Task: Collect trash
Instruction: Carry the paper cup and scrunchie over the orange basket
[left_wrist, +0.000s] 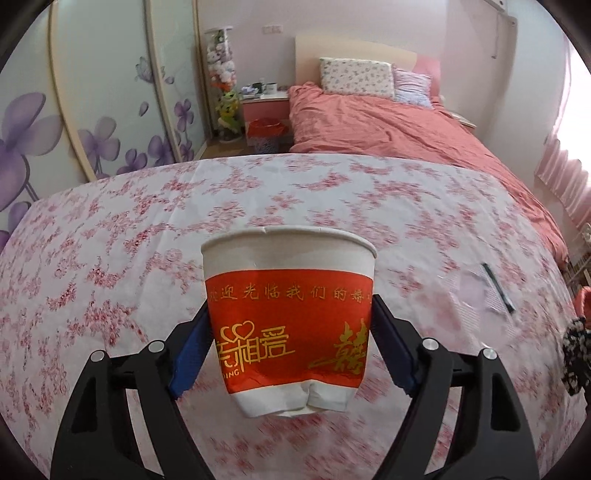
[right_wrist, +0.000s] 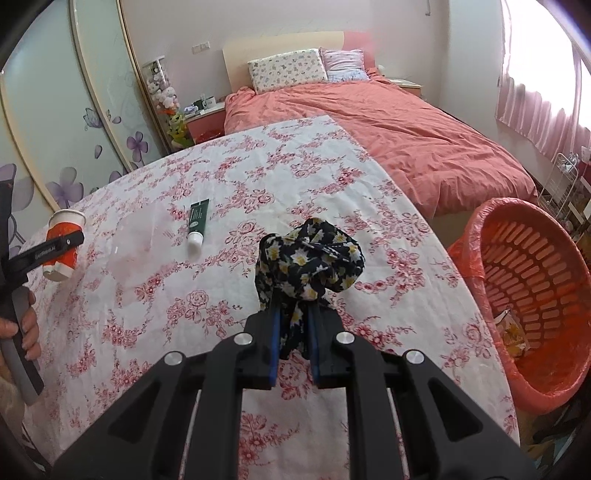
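Note:
My left gripper (left_wrist: 290, 325) is shut on a red and white paper cup (left_wrist: 290, 317) with gold lettering, held above the floral tablecloth; the cup's base is crumpled. The cup also shows in the right wrist view (right_wrist: 63, 243), at the far left. My right gripper (right_wrist: 293, 325) is shut on a bunched black floral cloth (right_wrist: 308, 260) and holds it above the table. A green tube (right_wrist: 197, 225) with a white cap lies on the table between the two grippers. An orange trash basket (right_wrist: 532, 295) lined with an orange bag stands right of the table.
The table (right_wrist: 184, 295) has a pink floral cloth. A clear plastic sheet with a black strip (left_wrist: 496, 288) lies at its right side. A bed with a pink cover (right_wrist: 406, 125) stands behind the table. A small red bin (left_wrist: 266, 134) sits by the nightstand.

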